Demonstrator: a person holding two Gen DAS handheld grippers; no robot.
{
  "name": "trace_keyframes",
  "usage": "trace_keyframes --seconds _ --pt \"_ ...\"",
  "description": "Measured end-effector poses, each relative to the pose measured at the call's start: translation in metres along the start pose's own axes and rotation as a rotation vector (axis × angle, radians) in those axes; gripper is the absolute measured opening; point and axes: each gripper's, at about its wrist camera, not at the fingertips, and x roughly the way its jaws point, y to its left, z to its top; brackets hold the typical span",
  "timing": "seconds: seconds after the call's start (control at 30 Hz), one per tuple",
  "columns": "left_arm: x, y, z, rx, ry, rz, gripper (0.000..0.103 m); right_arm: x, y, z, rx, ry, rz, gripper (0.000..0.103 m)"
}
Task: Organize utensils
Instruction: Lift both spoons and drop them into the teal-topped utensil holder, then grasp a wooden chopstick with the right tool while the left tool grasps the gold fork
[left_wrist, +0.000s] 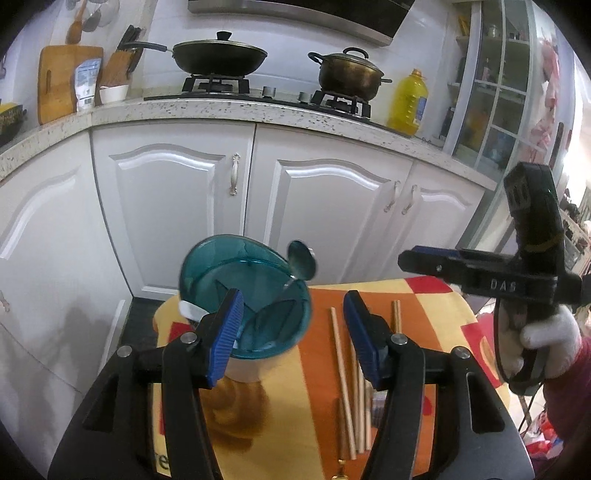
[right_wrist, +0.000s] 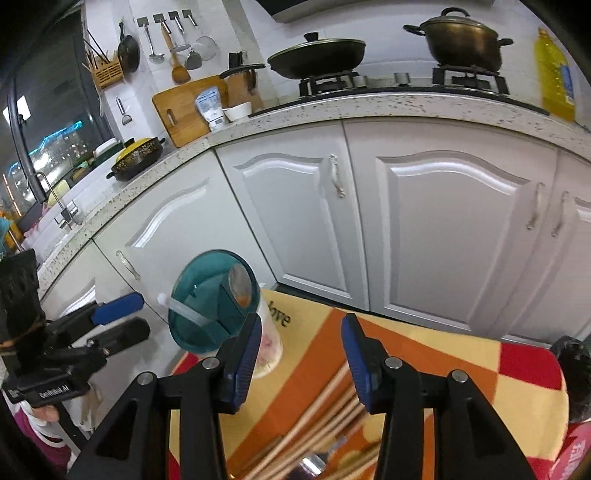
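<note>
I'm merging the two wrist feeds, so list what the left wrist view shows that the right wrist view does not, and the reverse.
Left wrist only: a glass-fronted shelf cabinet at right, and the right gripper, open, in a white-gloved hand.

Right wrist only: the dark window, a yellow-lidded black casserole, hanging ladles, and the left gripper, open.

Both: teal translucent utensil holder with a metal spoon, loose wooden chopsticks, orange-yellow checked cloth, stove pots, yellow oil bottle.

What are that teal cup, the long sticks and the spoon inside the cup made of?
The teal cup looks like translucent plastic: you can see through its glossy wall. The sticks, probably chopsticks, look like pale matte wood or bamboo. The spoon seems polished metal, mirror-bright.
</note>
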Motion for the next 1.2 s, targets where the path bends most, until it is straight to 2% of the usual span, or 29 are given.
trace_keyframes --seconds 0.33,0.63,0.77,1.03,1.2 --pt "0.004 -0.025 -0.005 -0.031 0.021 0.028 0.056 -0.041 -0.009 -0.028 -0.014 -0.033 -0.088 0.045" --pt "0.017 -0.051 -0.018 -0.002 0.067 0.008 0.056 -0.047 -0.033 -0.059 0.033 0.006 -0.132 0.046" --pt "0.027 -0.055 -0.025 -0.017 0.116 -0.014 0.056 -0.041 -0.047 -0.073 0.060 0.046 -0.151 0.046" --pt "0.053 -0.050 -0.050 -0.065 0.245 -0.045 0.056 -0.004 -0.072 -0.114 0.127 0.185 -0.171 0.046" --pt "0.069 -0.040 -0.074 -0.090 0.318 -0.020 0.056 0.015 -0.073 -0.125 0.153 0.238 -0.146 0.046"
